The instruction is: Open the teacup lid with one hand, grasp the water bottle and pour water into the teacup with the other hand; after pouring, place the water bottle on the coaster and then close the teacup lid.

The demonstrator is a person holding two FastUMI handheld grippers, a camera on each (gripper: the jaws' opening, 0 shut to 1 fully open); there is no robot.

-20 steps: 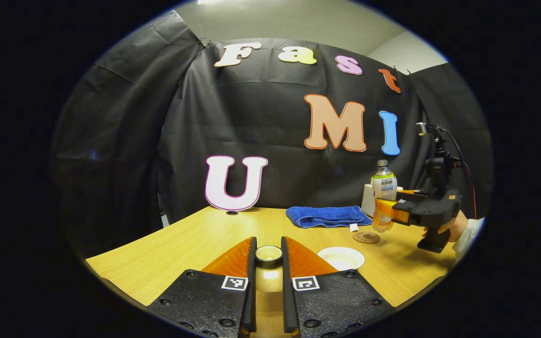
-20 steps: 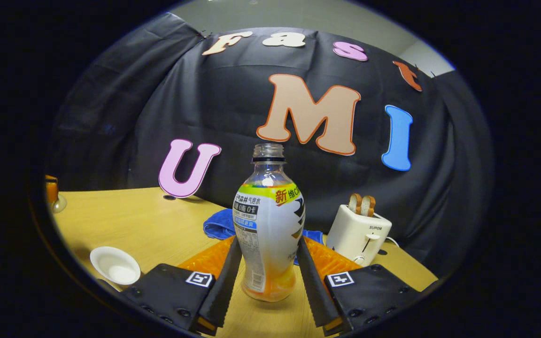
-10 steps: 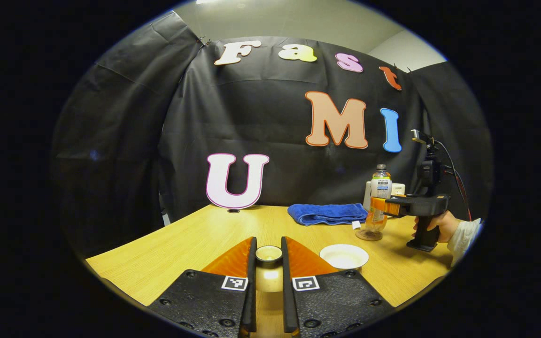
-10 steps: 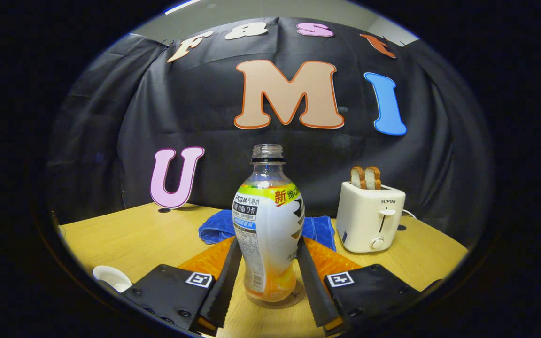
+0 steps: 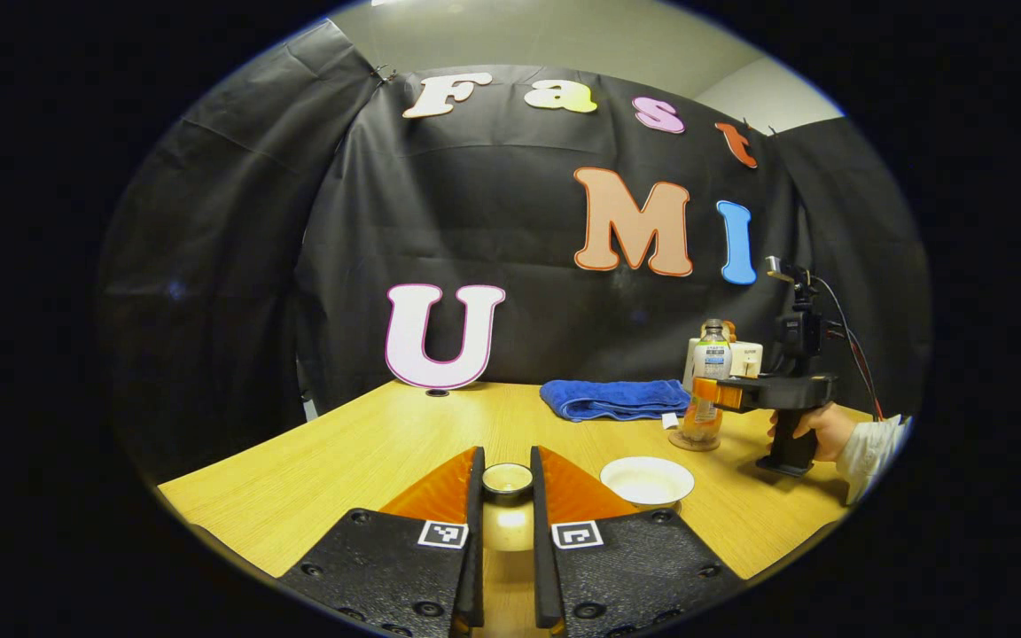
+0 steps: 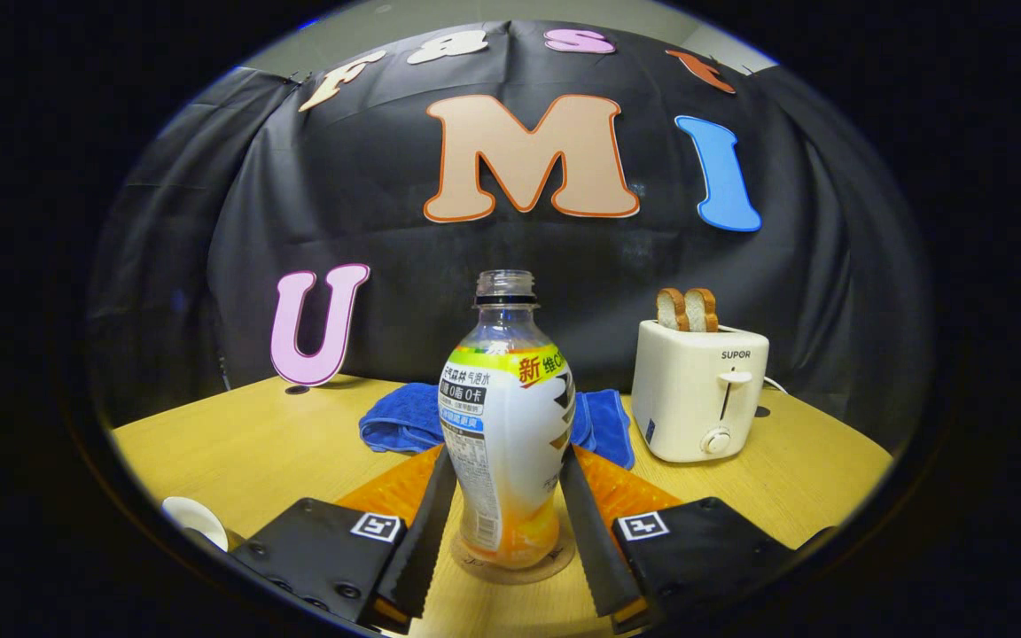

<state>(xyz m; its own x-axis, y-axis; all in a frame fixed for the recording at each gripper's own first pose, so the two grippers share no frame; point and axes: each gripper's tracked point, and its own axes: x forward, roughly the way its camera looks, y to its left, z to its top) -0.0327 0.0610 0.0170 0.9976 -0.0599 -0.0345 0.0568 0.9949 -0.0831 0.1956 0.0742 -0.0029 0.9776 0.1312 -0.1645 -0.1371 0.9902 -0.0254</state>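
My left gripper point(image 5: 507, 462) is shut on the teacup lid point(image 5: 507, 479), held just above the near table edge. To its right the white teacup point(image 5: 648, 481) stands uncovered; its rim also peeks in at the lower left of the right gripper view point(image 6: 196, 523). My right gripper point(image 6: 508, 454) is shut on the uncapped water bottle point(image 6: 510, 416), which has orange liquid at its bottom. The bottle stands upright on the round brown coaster point(image 6: 510, 564). In the left gripper view the right gripper point(image 5: 707, 391), held by a hand, grips the bottle point(image 5: 712, 361) on the coaster point(image 5: 692, 440).
A folded blue towel point(image 6: 404, 424) lies behind the bottle. A white toaster point(image 6: 698, 392) with two bread slices stands at the back right. The wooden table point(image 5: 369, 452) stretches left toward the black cloth wall.
My right gripper has carried the bottle down and back onto the coaster. The left gripper with the lid has stayed in place.
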